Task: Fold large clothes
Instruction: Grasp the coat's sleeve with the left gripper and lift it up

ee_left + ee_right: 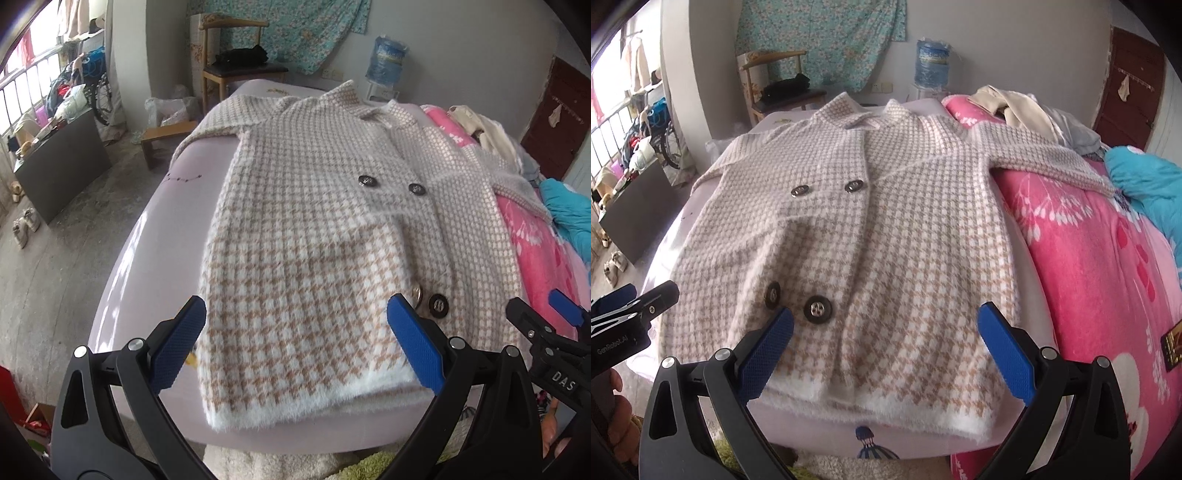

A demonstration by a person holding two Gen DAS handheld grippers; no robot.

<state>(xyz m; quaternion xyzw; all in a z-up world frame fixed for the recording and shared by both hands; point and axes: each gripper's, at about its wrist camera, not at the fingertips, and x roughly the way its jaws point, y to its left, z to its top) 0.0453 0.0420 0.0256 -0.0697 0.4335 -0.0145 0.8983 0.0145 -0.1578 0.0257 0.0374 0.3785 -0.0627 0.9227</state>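
A beige-and-white houndstooth coat (314,229) with dark buttons lies face up and spread flat on a lilac bed (155,229), hem nearest me. It also shows in the right wrist view (886,236). Its right sleeve (1052,162) stretches over a pink quilt (1100,258). My left gripper (295,314) is open and empty, hovering over the hem's left part. My right gripper (886,321) is open and empty, hovering over the hem's right part. The right gripper's tip shows at the left wrist view's right edge (535,314).
A wooden chair (236,62) with dark clothes stands beyond the bed. A water bottle (386,62) stands by the far wall. A clothes pile (1027,107) and a teal blanket (1152,184) lie at the right. A dark box (59,162) and shoes sit on the floor at the left.
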